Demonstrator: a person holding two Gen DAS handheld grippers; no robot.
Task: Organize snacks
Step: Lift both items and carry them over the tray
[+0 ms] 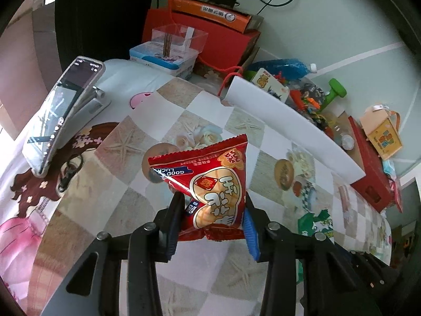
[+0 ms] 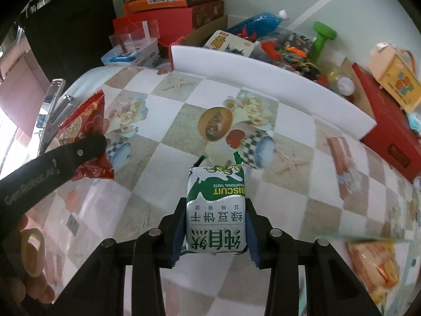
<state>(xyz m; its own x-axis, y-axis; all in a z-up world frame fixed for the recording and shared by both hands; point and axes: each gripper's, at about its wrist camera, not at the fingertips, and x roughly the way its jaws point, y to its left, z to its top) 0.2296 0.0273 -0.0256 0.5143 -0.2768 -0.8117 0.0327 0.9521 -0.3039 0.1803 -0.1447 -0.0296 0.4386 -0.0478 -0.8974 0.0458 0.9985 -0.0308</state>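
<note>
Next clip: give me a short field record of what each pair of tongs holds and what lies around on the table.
left tongs: shut on red peanut packet, lifted off the table
right tongs: shut on green-and-white biscuit pack
surface: checked tablecloth
behind: white foam board, toy clutter beyond
left edge: phone on stand

Soft, even daylight fills both fisheye views, brightest at the left edge, with only faint shadows on the glossy checkered tablecloth [image 2: 168,121]. Straight lines bow strongly toward the dark, vignetted corners. In the right wrist view, an orange snack packet [image 2: 373,260] at the lower right is smeared by motion blur.
</note>
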